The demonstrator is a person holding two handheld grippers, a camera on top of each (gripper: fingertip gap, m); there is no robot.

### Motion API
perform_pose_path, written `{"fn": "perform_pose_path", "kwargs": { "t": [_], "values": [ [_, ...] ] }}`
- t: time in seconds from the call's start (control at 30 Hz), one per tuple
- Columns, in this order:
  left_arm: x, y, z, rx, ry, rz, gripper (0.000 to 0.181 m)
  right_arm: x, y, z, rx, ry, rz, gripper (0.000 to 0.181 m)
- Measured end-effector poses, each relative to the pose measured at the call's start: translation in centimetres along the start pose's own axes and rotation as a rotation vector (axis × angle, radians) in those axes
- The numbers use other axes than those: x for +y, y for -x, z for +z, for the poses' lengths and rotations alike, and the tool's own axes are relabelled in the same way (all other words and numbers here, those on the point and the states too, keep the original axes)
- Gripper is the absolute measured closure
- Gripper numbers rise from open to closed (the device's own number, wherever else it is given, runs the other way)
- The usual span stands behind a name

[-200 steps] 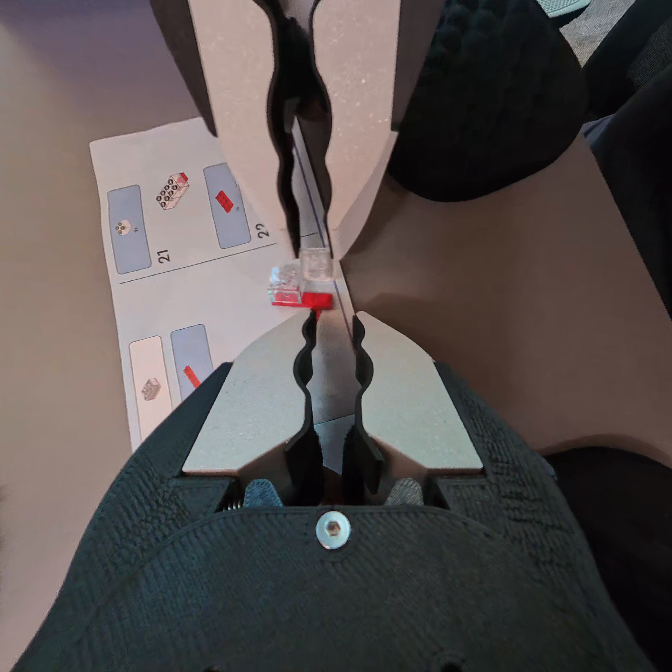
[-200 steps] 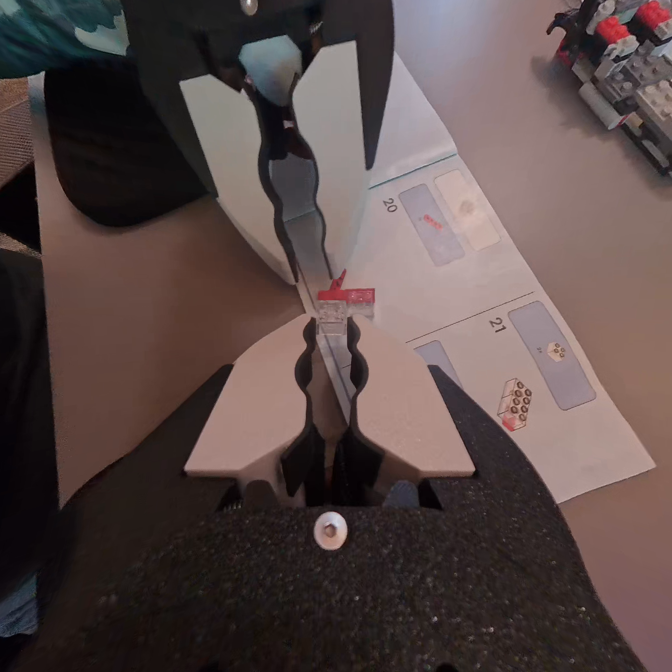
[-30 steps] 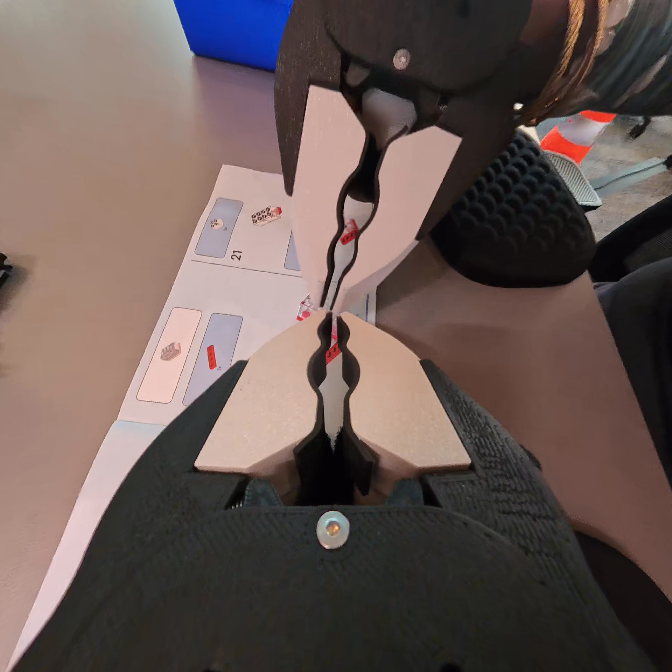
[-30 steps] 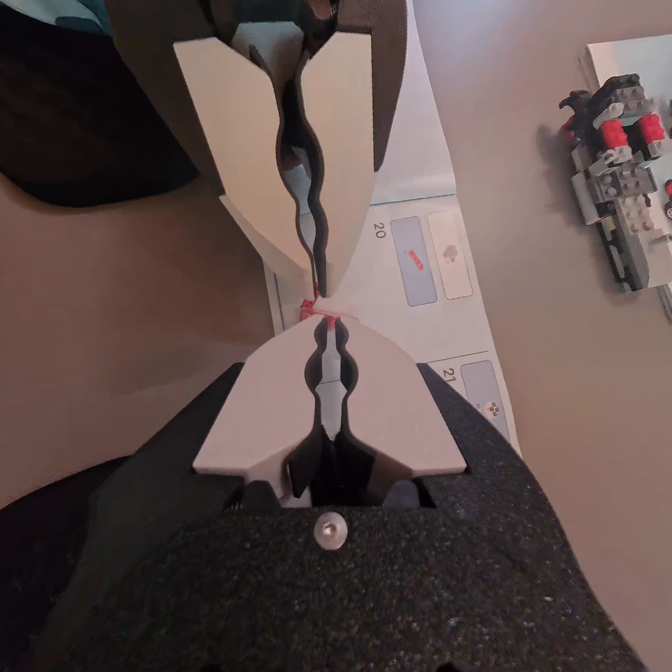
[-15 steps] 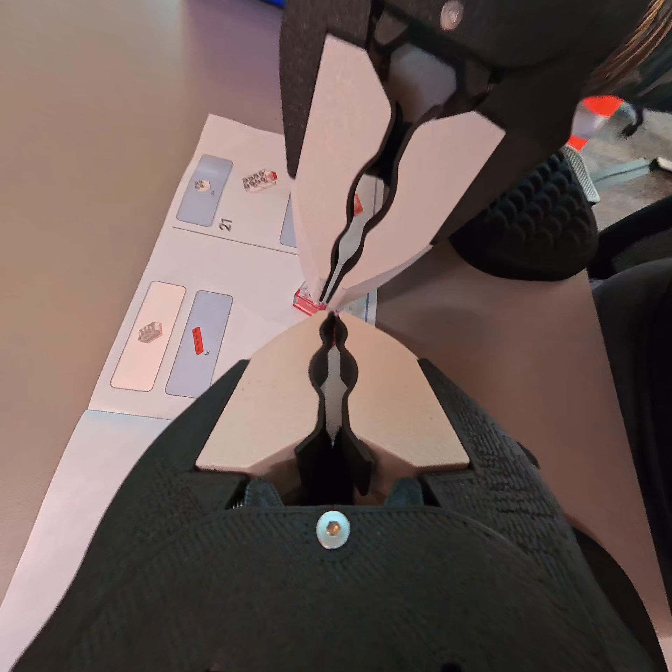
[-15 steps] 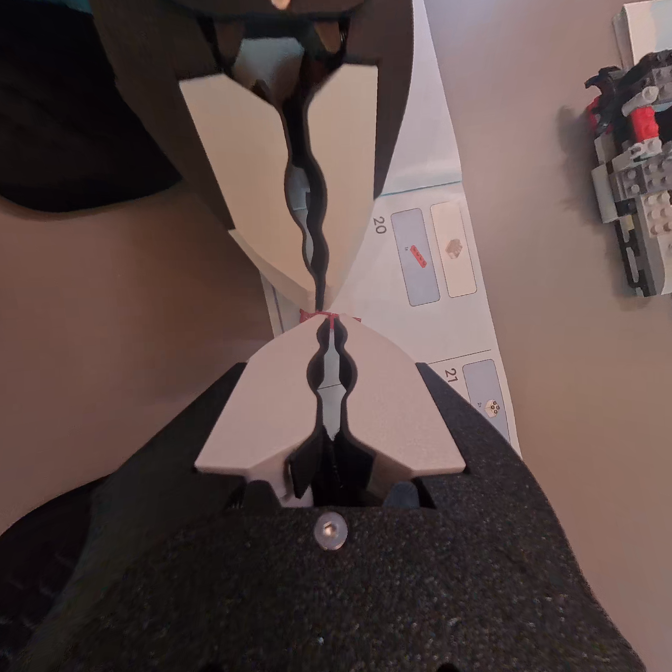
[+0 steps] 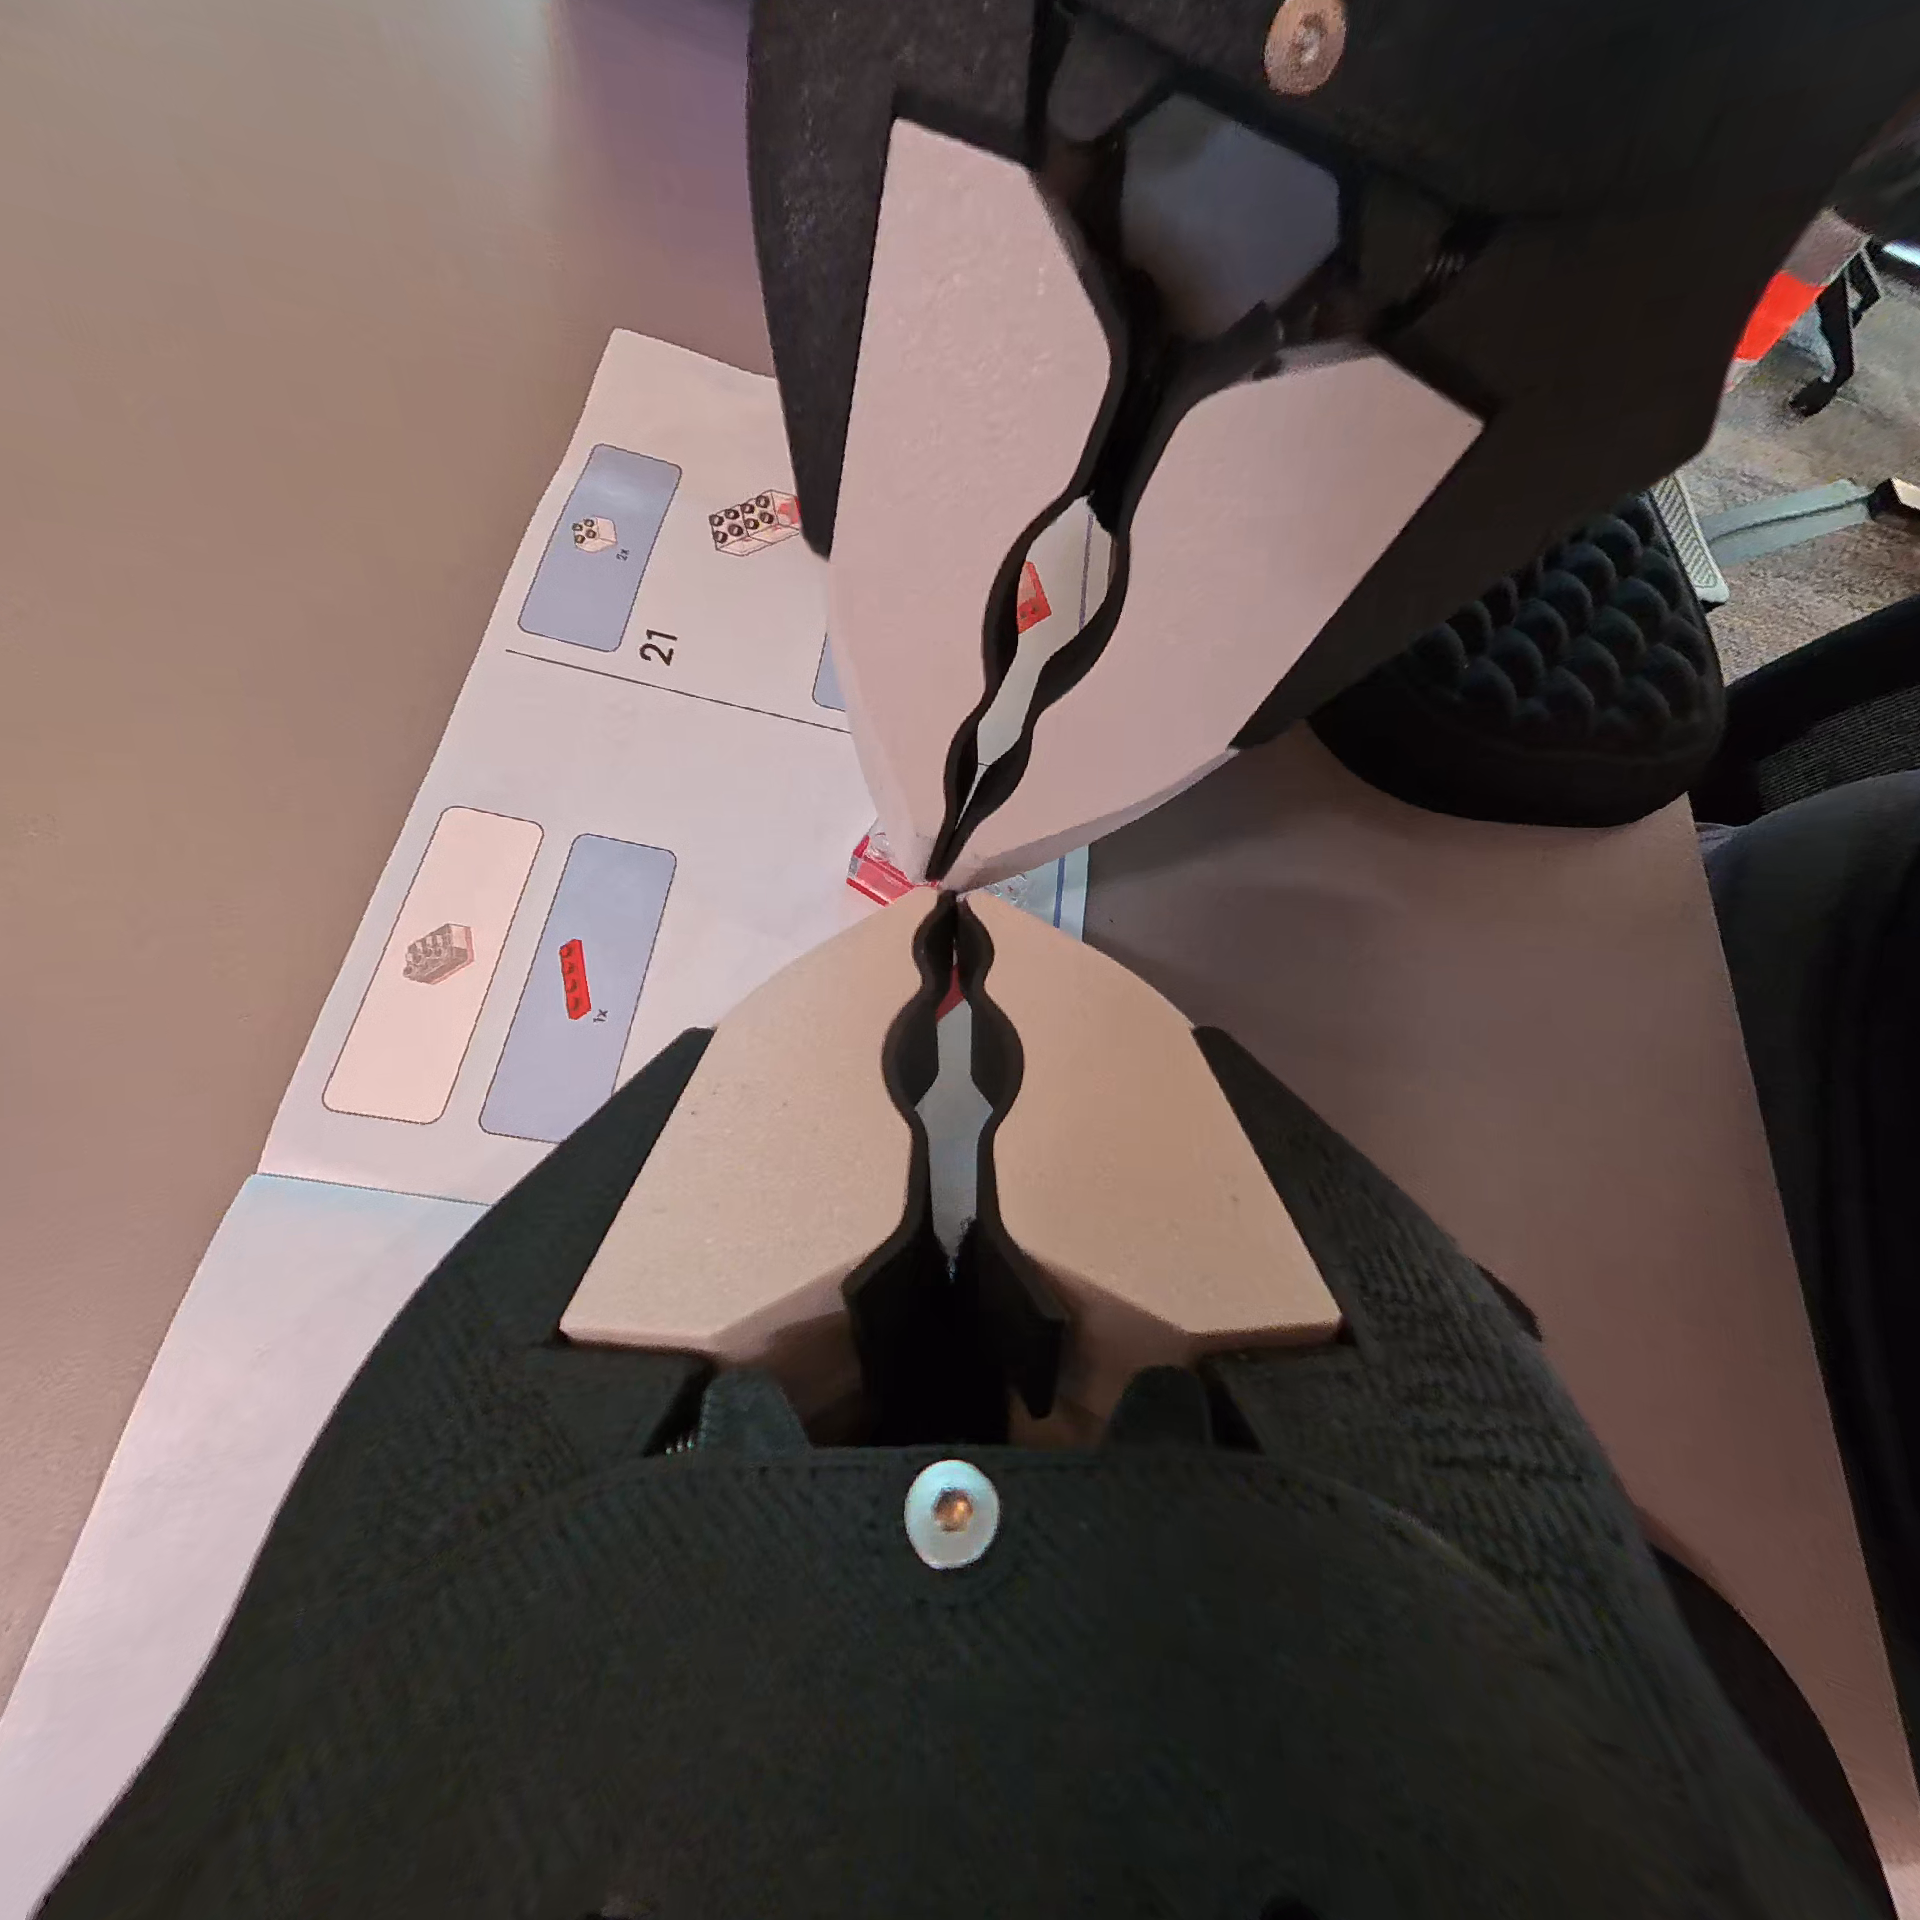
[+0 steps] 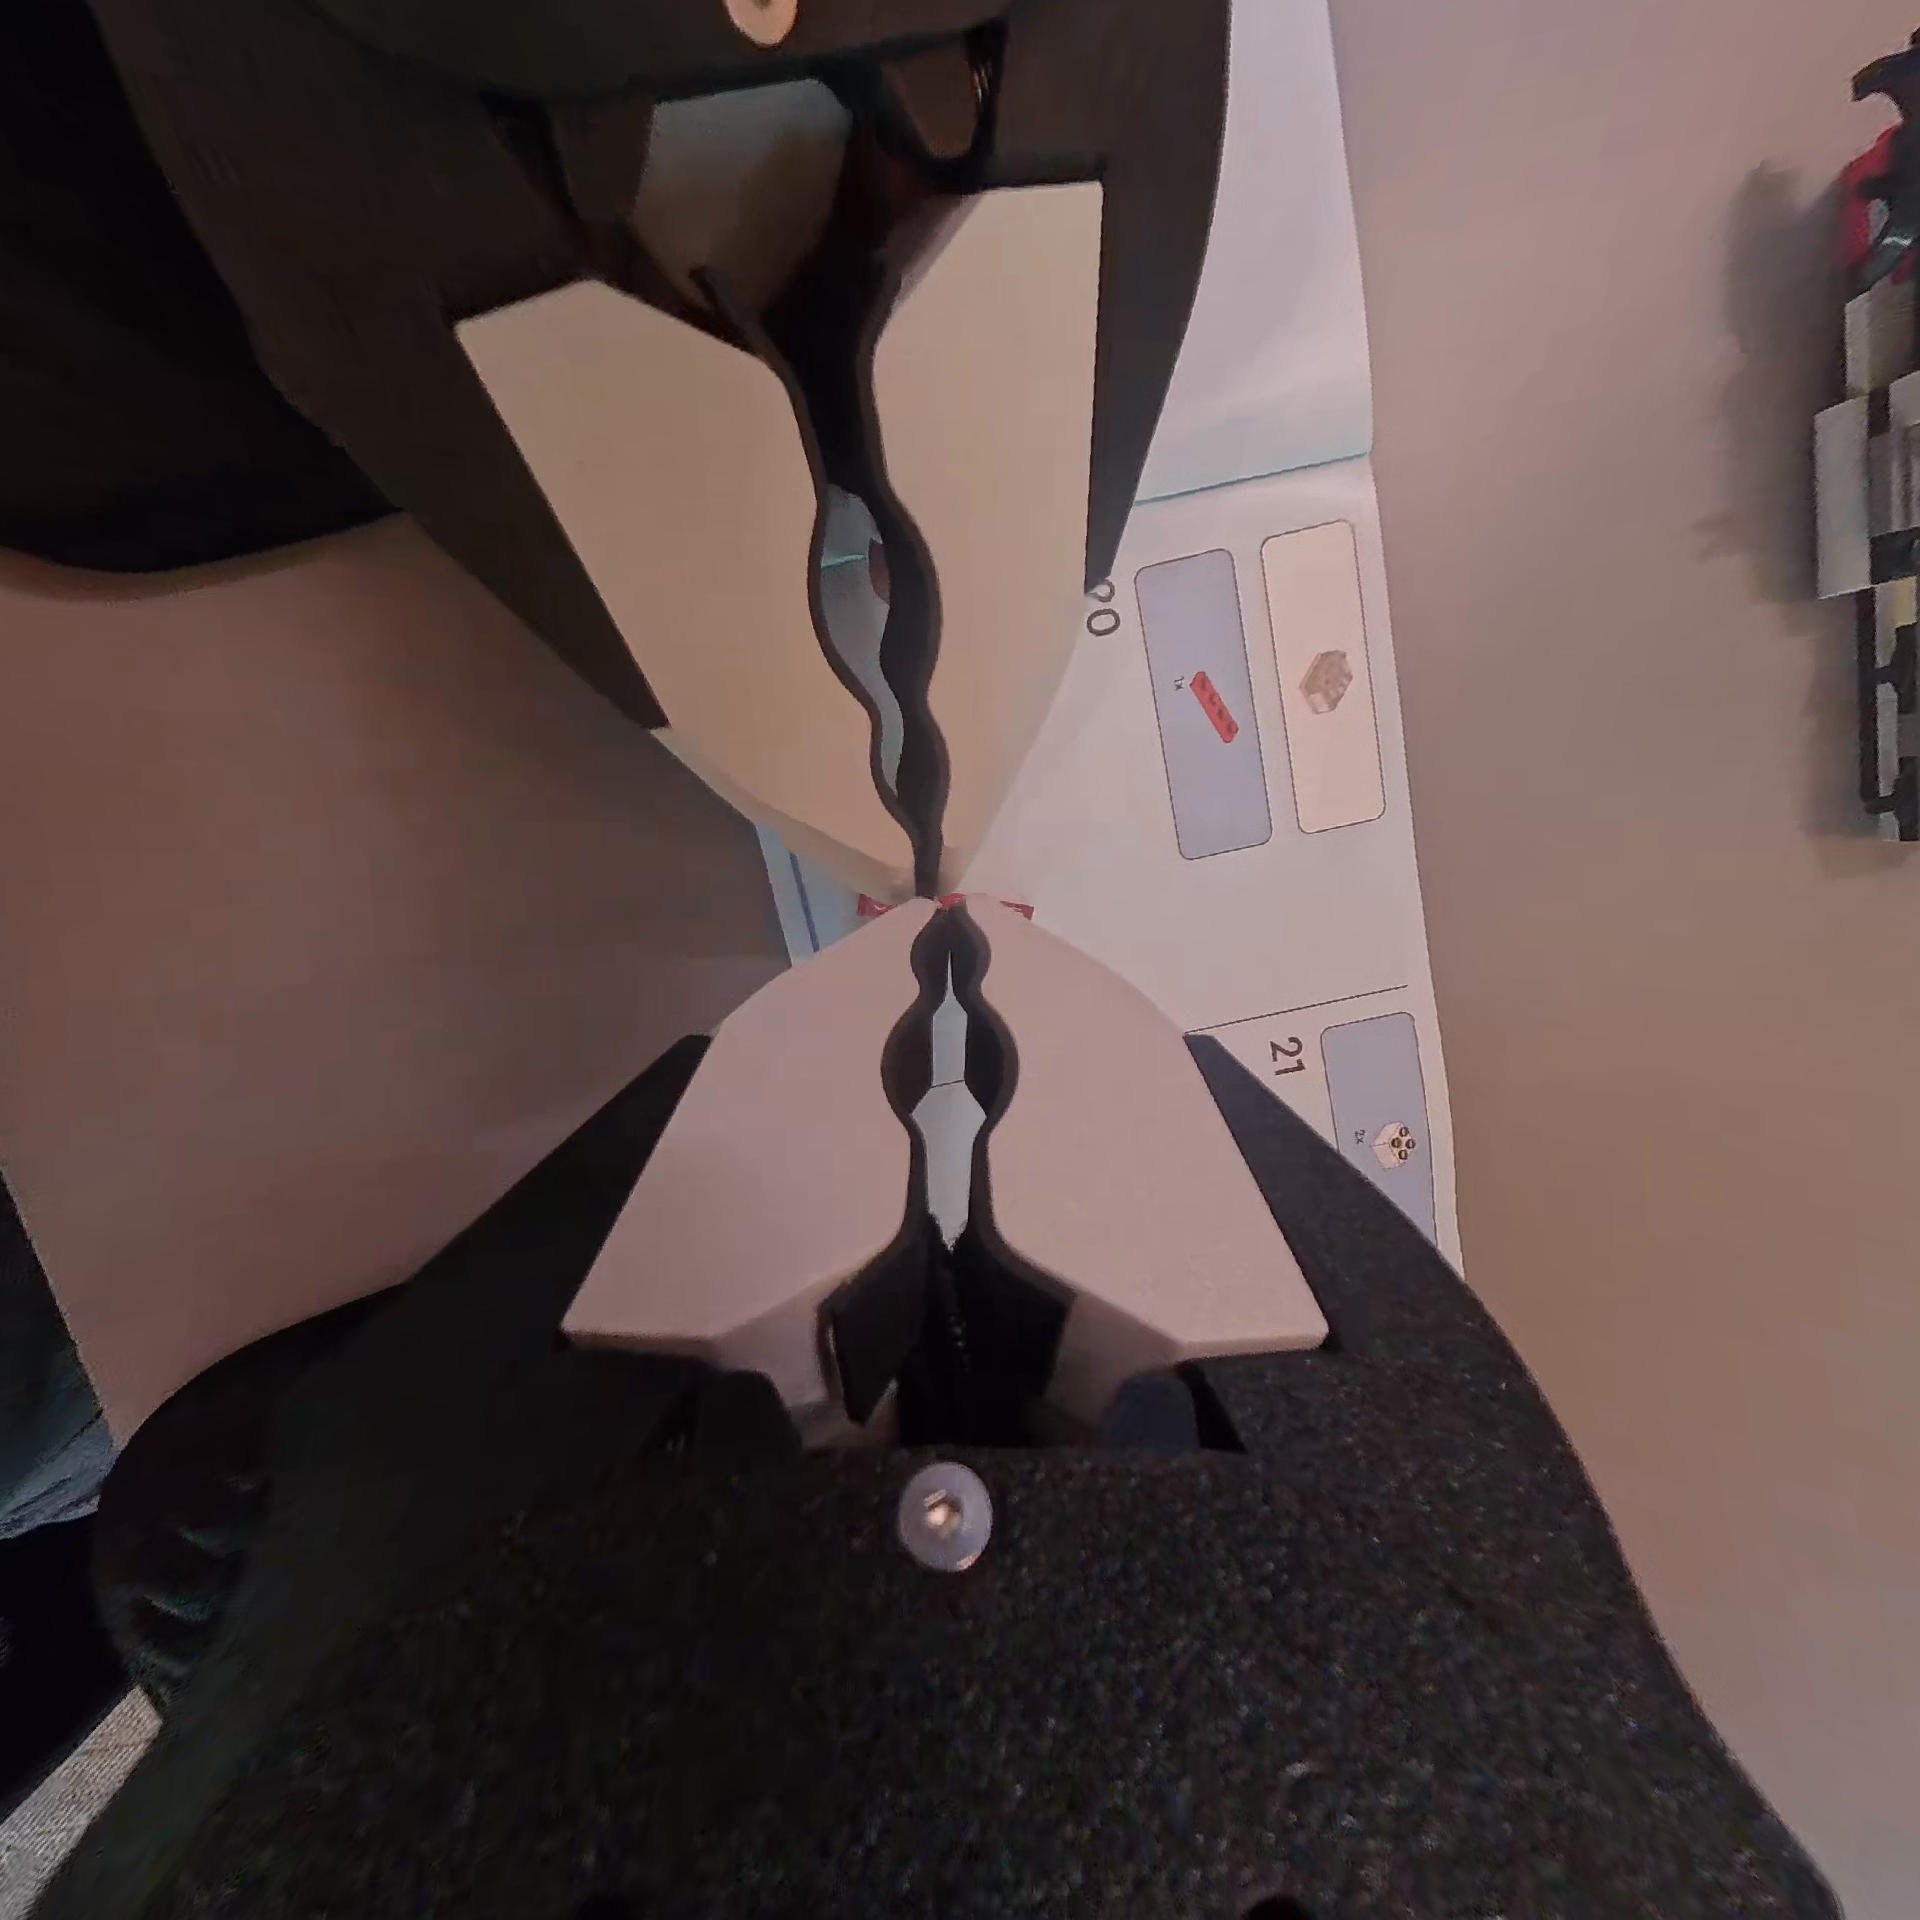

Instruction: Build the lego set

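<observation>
My left gripper (image 7: 948, 906) is shut, and a thin red plate (image 7: 948, 1000) shows edge-on in the gap between its fingers. My right gripper (image 8: 948, 914) is shut with a sliver of red at its tips. The two grippers meet tip to tip just above the instruction sheet (image 7: 582, 748). A small red and clear brick piece (image 7: 878, 868) sticks out to either side of the joined tips, and also shows in the right wrist view (image 8: 878, 904). Most of the piece is hidden by the fingers. The right gripper (image 7: 940, 868) comes in from the top of the left wrist view, and the left gripper (image 8: 928, 871) from the top of the right wrist view.
A partly built grey, black and red lego model (image 8: 1870, 499) stands at the right edge of the right wrist view. A black textured cushion (image 7: 1507, 675) lies beyond the table's edge. The sheet (image 8: 1299, 675) runs under both grippers on the tan table (image 7: 260, 416). The grippers are tip to tip, or close to it.
Since 6.7 s ago both grippers have shut and met tip to tip. In the last second they have pressed closer together and the right view has shifted left, away from the model.
</observation>
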State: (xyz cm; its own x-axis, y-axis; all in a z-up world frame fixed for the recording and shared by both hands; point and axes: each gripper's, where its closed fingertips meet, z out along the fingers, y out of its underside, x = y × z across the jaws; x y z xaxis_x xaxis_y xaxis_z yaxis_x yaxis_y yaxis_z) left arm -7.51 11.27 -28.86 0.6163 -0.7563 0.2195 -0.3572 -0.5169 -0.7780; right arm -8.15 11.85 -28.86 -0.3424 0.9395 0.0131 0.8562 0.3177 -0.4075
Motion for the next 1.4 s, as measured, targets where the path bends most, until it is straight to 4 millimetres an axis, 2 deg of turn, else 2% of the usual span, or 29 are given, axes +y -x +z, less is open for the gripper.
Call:
{"fn": "perform_pose_path", "kwargs": {
  "t": [0.33, 0.47, 0.53, 0.6, 0.67, 0.77, 0.87, 0.93, 1.0, 1.1, 1.2, 1.27, 1.4],
  "values": [
    [0.0, 0.0, 0.0, -0.025, 0.001, 0.029, 0.181, 0.0, 0.0, 0.0, 0.009, 0.072, -0.024, 0.181],
    [0.0, 0.0, 0.0, -0.026, 0.001, 0.027, 0.181, 0.0, 0.0, 0.0, -0.008, 0.018, -0.075, 0.181],
    [0.0, -0.2, 0.0, -0.008, 0.003, 0.019, 0.181, -0.2, 0.1, -0.4, -0.041, -0.036, -0.051, 0.167],
    [0.0, -0.3, 0.0, -0.010, 0.002, 0.021, 0.181, -1.6, 0.1, -2.1, -0.057, -0.195, 0.011, 0.155],
    [0.0, -0.2, 0.0, -0.025, 0.004, 0.027, 0.181, -1.5, -0.2, -3.3, -0.033, -0.260, 0.054, 0.139],
    [-0.1, -0.2, 0.0, -0.030, 0.008, 0.034, 0.181, 0.5, 0.2, -2.2, 0.006, -0.210, 0.084, 0.127],
    [-0.1, -0.2, 0.1, -0.031, 0.012, 0.035, 0.181, 1.1, 0.4, 0.0, 0.074, -0.212, 0.089, 0.126],
    [0.0, -0.2, 0.0, -0.035, 0.012, 0.032, 0.181, 0.9, 0.5, 0.9, 0.089, -0.221, 0.092, 0.130],
    [0.0, -0.1, -0.3, -0.049, 0.014, 0.029, 0.180, 0.2, 0.6, 0.8, 0.088, -0.277, 0.086, 0.145],
    [-0.5, -0.1, -2.2, -0.095, -0.036, 0.013, 0.174, 0.7, 0.4, 0.9, 0.080, -0.254, 0.061, 0.147],
    [-0.5, 0.4, -5.3, -0.203, -0.098, -0.023, 0.163, 0.7, 0.5, 0.8, 0.027, -0.265, 0.022, 0.147],
    [0.4, 0.7, -7.8, -0.311, -0.108, -0.046, 0.156, 0.7, 0.3, 0.8, -0.005, -0.259, -0.012, 0.147],
    [2.7, -0.3, -12.1, -0.442, -0.148, -0.086, 0.152, 0.2, 0.0, 0.9, -0.071, -0.237, -0.097, 0.147]
  ]
}}
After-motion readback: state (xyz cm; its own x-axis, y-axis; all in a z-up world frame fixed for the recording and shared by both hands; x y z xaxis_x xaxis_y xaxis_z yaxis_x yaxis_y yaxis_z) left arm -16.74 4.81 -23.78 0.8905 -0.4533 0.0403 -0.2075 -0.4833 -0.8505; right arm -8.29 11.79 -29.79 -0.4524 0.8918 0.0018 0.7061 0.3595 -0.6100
